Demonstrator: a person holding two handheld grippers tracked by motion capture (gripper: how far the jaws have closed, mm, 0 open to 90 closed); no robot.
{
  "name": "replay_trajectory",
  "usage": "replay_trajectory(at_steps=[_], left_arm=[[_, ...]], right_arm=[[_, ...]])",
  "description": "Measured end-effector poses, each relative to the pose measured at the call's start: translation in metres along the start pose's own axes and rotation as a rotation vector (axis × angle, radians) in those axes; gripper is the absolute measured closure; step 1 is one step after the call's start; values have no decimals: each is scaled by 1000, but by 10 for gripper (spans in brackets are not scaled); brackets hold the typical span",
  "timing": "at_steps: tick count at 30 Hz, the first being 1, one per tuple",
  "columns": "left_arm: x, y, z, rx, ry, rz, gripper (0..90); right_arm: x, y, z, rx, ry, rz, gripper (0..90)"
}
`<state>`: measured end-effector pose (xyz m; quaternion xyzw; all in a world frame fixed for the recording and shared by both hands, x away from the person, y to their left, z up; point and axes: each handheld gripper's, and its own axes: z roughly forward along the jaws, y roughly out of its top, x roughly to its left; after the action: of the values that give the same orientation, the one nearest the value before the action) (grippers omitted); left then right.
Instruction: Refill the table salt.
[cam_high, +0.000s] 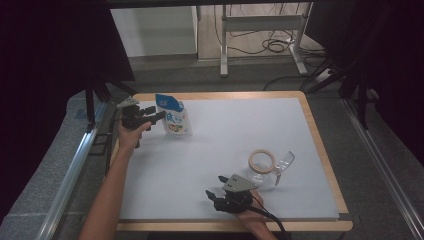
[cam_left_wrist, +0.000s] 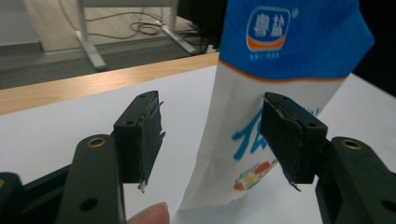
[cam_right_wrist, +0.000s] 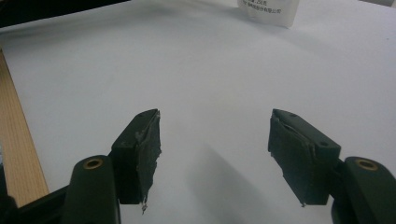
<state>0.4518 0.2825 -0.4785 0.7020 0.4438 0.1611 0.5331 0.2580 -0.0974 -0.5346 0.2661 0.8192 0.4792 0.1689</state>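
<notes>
Pouch (cam_high: 173, 116), one only, blue top & white body, stood upright at the far-left part of the white mat (cam_high: 220, 145), w/ the left gripper (cam_high: 159, 116) held level just beside it. From the left gripper view the pouch (cam_left_wrist: 280, 79) sat ahead of the jaws, which stood apart, pads not pressing on it; whether the right-hand pad touched it, cannot tell. One fingertip (cam_left_wrist: 152, 215) peeked in at the bottom edge. Right gripper (cam_high: 216, 186) rested near the front edge, jaws apart, nothing btwn them, bare mat (cam_right_wrist: 210, 84) under them. One tape roll (cam_high: 261, 161) & one clear scoop (cam_high: 282, 165) lay just beside each other, right of centre. Two grippers, two forearms in shot
</notes>
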Motion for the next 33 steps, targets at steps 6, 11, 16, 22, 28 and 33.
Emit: replay_trajectory(at_steps=[6,11,16,22,28,33], left_arm=[[3,8,11,-24,-91,8,448],[-1,11,15,-29,-119,23,603],[-6,12,13,-25,-146,42,859],[-14,12,13,-26,-165,71,900],[-19,13,11,-17,-174,88,900],[-28,14,11,-19,-176,97,900]], right_arm=[[0,-1,-1,3,-4,0,352],[0,0,-1,5,-10,2,352],[-1,0,-1,6,-11,1,352],[-1,-1,-2,4,-14,-1,352],[-2,0,-3,-2,-20,0,352],[-3,0,-5,-9,-27,0,352]])
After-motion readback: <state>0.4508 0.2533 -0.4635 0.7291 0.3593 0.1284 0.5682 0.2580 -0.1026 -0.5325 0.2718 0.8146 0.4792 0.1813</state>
